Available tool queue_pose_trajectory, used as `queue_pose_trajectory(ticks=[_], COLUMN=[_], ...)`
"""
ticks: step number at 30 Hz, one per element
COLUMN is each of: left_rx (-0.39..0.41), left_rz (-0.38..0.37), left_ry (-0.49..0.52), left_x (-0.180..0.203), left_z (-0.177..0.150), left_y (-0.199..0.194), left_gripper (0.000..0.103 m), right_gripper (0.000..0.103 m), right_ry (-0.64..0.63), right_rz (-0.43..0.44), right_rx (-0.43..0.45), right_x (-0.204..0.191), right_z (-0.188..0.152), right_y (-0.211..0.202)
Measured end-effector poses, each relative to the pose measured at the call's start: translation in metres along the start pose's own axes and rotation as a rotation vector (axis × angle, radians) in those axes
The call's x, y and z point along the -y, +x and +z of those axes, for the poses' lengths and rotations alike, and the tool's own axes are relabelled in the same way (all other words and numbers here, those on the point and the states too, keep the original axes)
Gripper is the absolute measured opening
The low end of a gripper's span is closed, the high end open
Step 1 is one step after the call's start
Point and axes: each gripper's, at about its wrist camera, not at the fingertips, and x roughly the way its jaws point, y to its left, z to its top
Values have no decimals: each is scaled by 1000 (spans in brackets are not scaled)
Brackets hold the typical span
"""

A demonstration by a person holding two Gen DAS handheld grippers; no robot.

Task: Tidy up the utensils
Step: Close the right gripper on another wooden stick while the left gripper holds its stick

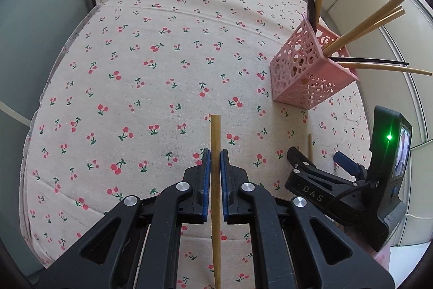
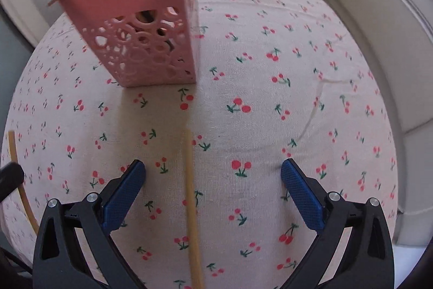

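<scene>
The left gripper (image 1: 215, 155) is clamped on a chopstick (image 1: 215, 134), pinched between the blue pads (image 1: 206, 172) with its blunt end standing past the tips toward twelve o'clock. The right gripper (image 2: 213, 169) is spread wide with nothing between its pads; a second stick (image 2: 192, 207) lies on the cloth (image 2: 270, 126) between the fingers, nearer the left one and untouched.

The sticks are judged light, stiff and smooth, so slipping or pivoting in the pads is likely; a hold near the middle would be steadier.

The holder (image 1: 308, 72) stands at two o'clock in the left view and eleven o'clock in the right, already stuffed with splayed sticks (image 1: 362, 31). These are likely to obstruct insertion, and the light holder may be tipped by a nudge.
</scene>
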Motion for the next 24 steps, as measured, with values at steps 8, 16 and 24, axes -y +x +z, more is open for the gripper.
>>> queue_pose_trajectory(ticks=[8, 16, 24], left_rx=[0, -12, 3], left_rz=[7, 20, 14], left_ry=[7, 15, 34], left_x=[2, 6, 10], left_z=[-1, -2, -4], left_y=[2, 9, 8], left_gripper=[7, 7, 7], right_gripper=[68, 7, 7], right_ry=[60, 76, 158], right_rz=[-10, 26, 57], right_rx=[5, 30, 24], right_x=[31, 55, 77], right_z=[1, -6, -12], right_y=[-9, -22, -26])
